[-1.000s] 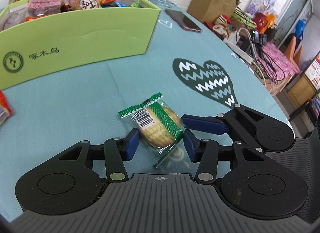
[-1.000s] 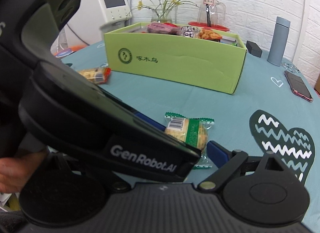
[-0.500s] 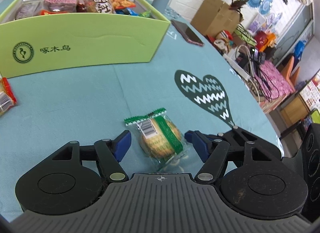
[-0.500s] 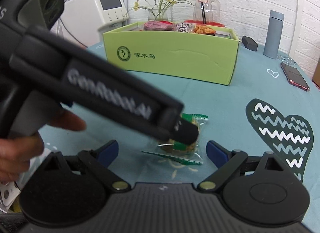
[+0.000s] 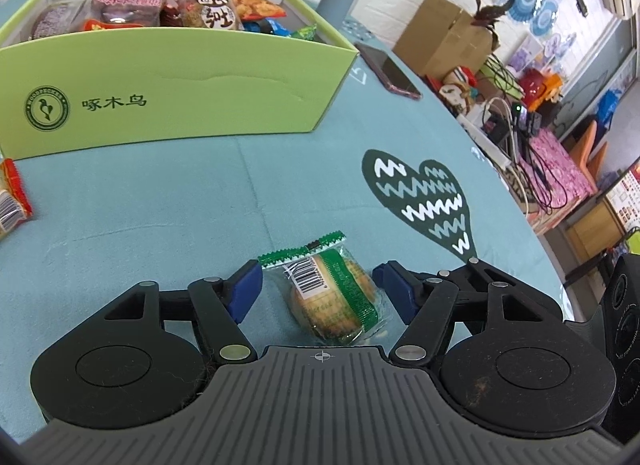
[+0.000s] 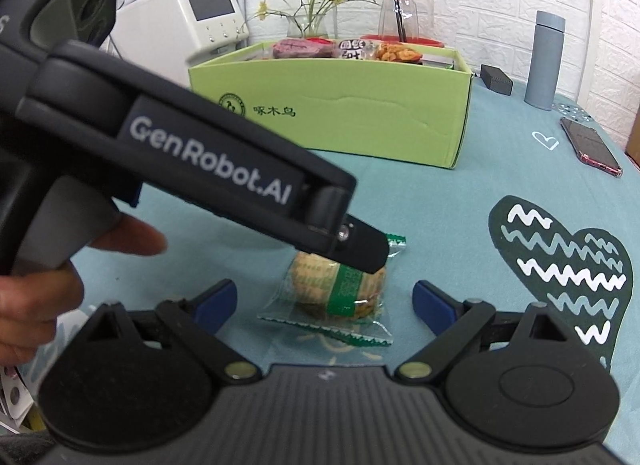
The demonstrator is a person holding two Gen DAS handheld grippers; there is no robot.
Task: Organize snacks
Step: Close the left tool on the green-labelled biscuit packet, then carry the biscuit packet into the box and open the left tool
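We see the left gripper [image 5: 318, 285] with jaws partly apart, not pressing; they stand clear either side of the biscuit packet [image 5: 332, 297], a round ridged biscuit in crinkly clear plastic with a green band, lying on the teal cloth [image 5: 160, 205]. Right gripper [image 6: 324, 299] gapes wide around the same packet. Ahead: green cardboard box [image 5: 180, 93], glossy snack bags inside.
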